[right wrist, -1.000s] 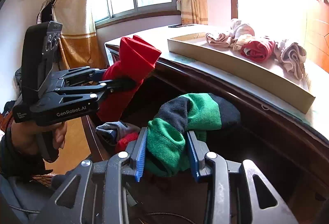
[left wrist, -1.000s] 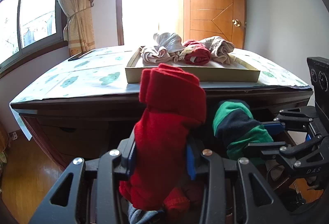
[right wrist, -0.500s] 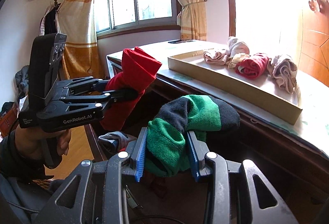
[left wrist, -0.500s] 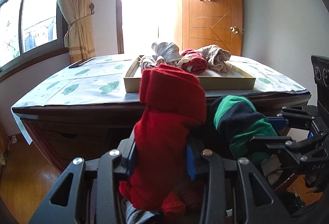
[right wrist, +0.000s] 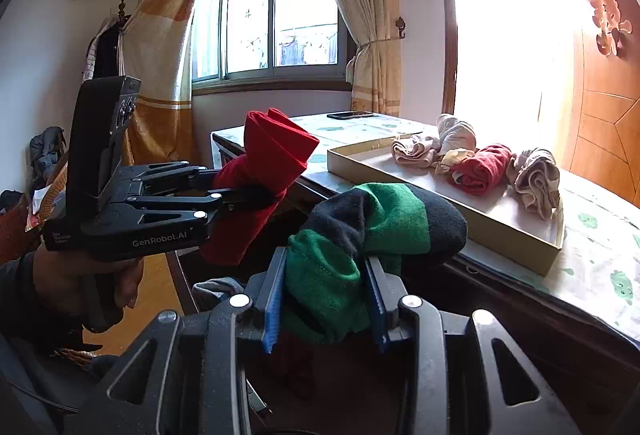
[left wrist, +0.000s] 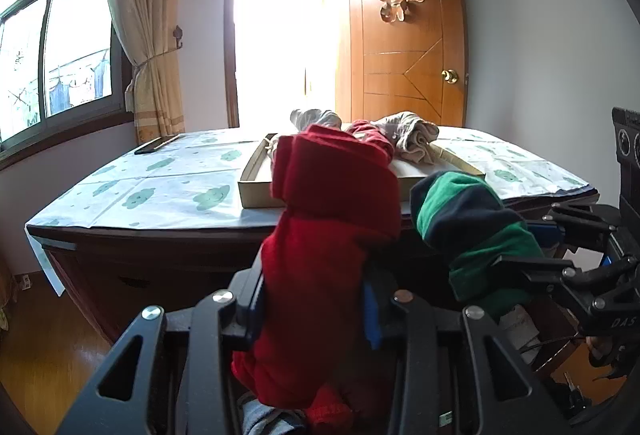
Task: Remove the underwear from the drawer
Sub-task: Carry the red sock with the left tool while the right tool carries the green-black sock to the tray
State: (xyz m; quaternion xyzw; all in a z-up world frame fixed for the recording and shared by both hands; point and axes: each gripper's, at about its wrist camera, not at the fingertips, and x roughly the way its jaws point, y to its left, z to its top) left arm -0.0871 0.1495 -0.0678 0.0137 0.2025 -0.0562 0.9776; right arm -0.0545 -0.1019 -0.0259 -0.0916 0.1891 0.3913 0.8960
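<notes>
My left gripper [left wrist: 312,307] is shut on a rolled red underwear [left wrist: 332,235], held upright in front of the dark wooden dresser [left wrist: 160,255]. My right gripper [right wrist: 324,307] is shut on a rolled green and navy underwear [right wrist: 360,235]; it also shows at the right of the left wrist view as the green and navy roll [left wrist: 468,223]. The right wrist view shows the left gripper [right wrist: 236,191] and the red roll [right wrist: 268,171] at its left, with a hand [right wrist: 80,283] under it. Below both grippers lies the open drawer, with grey cloth [right wrist: 216,287] and red cloth [left wrist: 328,407] in it.
A shallow cardboard tray [right wrist: 480,223] on the dresser top holds several rolled underwear [right wrist: 484,167] in beige, white and red. A dark phone [left wrist: 156,144] lies at the far left of the cloud-patterned cover [left wrist: 160,187]. Behind stand a window with curtains and a wooden door [left wrist: 408,47].
Both grippers have risen with their rolls, so the dresser top and tray sit lower and more side-on in the views. The grips have not changed.
</notes>
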